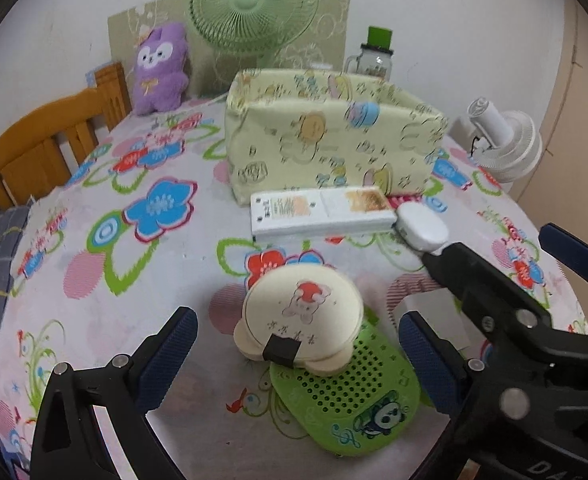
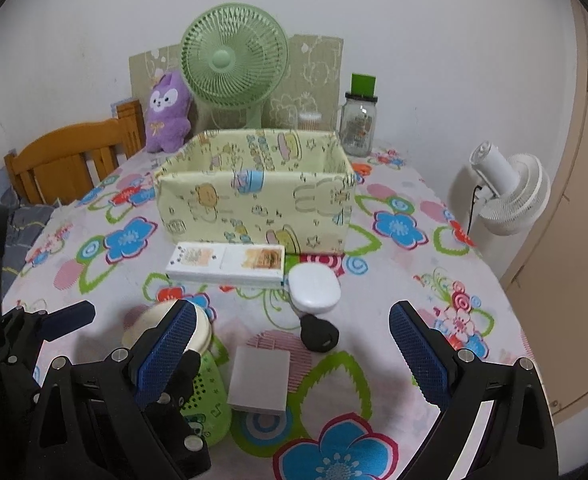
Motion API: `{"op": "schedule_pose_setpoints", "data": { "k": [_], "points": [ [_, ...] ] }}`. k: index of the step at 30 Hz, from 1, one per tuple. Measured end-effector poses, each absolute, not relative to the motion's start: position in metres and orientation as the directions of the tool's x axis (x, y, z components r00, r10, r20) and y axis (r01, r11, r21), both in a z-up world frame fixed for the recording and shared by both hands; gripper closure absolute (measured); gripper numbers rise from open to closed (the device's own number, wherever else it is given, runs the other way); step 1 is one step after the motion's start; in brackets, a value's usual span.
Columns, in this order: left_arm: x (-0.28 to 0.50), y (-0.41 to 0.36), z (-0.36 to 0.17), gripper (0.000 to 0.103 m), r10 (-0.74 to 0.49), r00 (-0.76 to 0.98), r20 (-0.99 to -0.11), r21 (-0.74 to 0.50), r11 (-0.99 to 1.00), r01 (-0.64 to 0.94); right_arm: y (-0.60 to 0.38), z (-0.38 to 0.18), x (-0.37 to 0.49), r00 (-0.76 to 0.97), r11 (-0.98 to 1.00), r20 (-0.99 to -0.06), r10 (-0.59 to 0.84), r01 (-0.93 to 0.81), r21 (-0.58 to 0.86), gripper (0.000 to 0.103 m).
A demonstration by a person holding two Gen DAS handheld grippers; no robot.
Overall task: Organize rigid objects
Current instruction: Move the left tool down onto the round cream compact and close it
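Observation:
In the left wrist view my left gripper (image 1: pixel 298 360) is open, its blue pads on either side of a cream bear-shaped case (image 1: pixel 302 316). The case lies on a green perforated speaker (image 1: pixel 354 396). My right gripper (image 2: pixel 294 354) is open too, low over a small white square box (image 2: pixel 260 376). Ahead of it lie a black key fob (image 2: pixel 320 334), a white oval case (image 2: pixel 314 288) and a long white box (image 2: pixel 226 264). Behind them stands the yellow fabric bin (image 2: pixel 254 200), with no contents showing. The right gripper's left finger partly hides the cream case (image 2: pixel 162 326).
At the back of the flowered tablecloth (image 2: pixel 414 312) stand a green fan (image 2: pixel 234 68), a purple plush toy (image 2: pixel 168 114) and a glass jar with a green lid (image 2: pixel 358 120). A white fan (image 2: pixel 506 192) stands off the right edge. A wooden chair (image 2: pixel 66 160) is at the left.

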State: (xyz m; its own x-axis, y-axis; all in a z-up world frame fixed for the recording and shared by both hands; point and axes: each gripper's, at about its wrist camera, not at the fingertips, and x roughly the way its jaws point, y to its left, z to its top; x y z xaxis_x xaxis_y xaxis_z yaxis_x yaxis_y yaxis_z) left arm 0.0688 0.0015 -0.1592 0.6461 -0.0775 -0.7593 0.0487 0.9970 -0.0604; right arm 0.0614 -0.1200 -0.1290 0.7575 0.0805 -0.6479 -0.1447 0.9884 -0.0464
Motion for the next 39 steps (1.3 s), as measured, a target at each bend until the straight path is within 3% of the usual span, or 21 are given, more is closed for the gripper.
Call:
{"op": "schedule_pose_setpoints", "data": {
  "k": [18,22,25,39],
  "points": [
    [0.092,0.003,-0.185,0.002,-0.065,0.617,-0.784,-0.063,0.998,0.024,-0.126,-0.156,0.080,0.696,0.993,-0.713,0.084,-0.120,-0.001,0.009],
    [0.097,0.001,-0.187,0.008,-0.077,0.609,-0.789,-0.072,0.997,0.033,-0.128,-0.159,0.085,0.690,0.995,-0.720,0.078,-0.103,0.008,0.009],
    [0.096,-0.005,-0.187,0.022,-0.055,0.629,-0.776,-0.042,0.999,0.034,-0.128,-0.162,0.088,0.681,0.995,-0.729,0.070,-0.099,0.003,0.009],
    [0.072,0.005,-0.176,0.023,0.009,0.660,-0.751,0.018,1.000,0.007,-0.119,-0.161,0.076,0.679,0.992,-0.729,0.088,-0.129,0.000,0.009]
  ]
}}
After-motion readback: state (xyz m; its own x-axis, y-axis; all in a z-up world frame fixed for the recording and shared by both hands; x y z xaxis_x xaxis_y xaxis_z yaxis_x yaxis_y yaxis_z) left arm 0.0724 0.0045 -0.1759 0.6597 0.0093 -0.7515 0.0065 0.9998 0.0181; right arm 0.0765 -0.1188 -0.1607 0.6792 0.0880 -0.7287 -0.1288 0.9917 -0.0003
